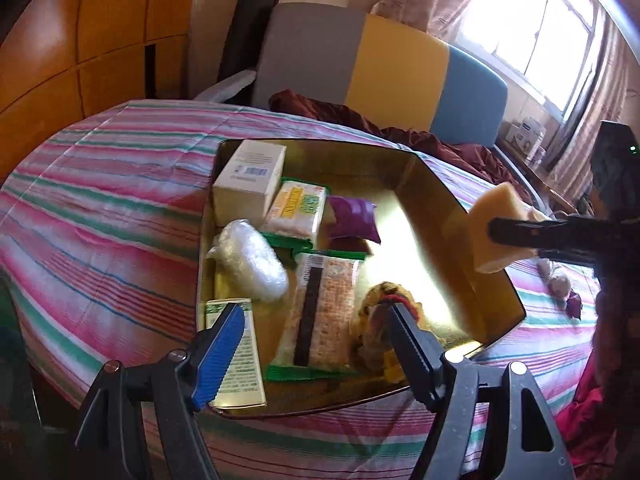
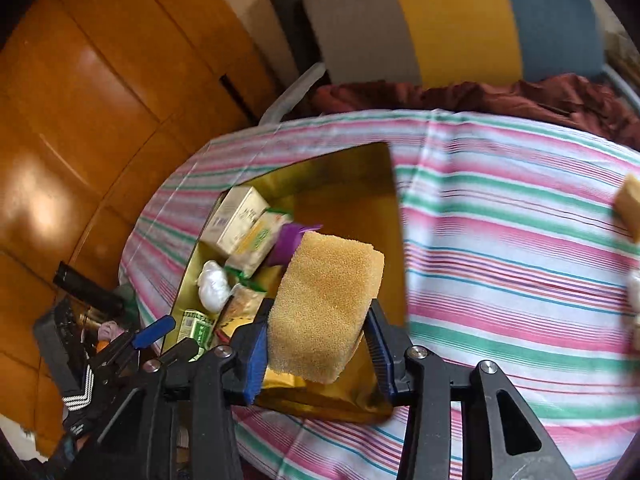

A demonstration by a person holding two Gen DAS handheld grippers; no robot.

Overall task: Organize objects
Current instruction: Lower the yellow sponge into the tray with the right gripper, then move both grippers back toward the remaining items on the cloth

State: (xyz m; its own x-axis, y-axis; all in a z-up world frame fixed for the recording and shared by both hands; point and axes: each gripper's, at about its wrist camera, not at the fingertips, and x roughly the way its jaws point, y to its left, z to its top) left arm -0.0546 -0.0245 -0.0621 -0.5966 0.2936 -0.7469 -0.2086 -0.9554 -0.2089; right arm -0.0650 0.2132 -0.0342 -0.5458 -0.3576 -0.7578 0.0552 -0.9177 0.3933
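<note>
The right tool (image 2: pixel 316 344) is pinching a yellow porous sponge block (image 2: pixel 326 312) above the gold metal tray (image 1: pixel 440 184). The left tool (image 1: pixel 316 348) is hanging spread at the tray's 6 o'clock edge, gripping nothing.

A coarse yellow-tan sponge block (image 2: pixel 326 306) sits upright, pinched between the right tongs (image 2: pixel 320 340) at lower centre of the right wrist view, above the gold, shiny open tin box (image 1: pixel 460 208). In the left wrist view the box fills the middle. Inside it lie a cream cardboard carton (image 1: pixel 248 178) at the upper left corner, two green-edged wafer packets (image 1: pixel 298 210) (image 1: pixel 320 312), a purple pouch (image 1: pixel 354 220), a clear plastic-wrapped bundle (image 1: pixel 252 264) and a green-printed flat box (image 1: pixel 236 356).
</note>
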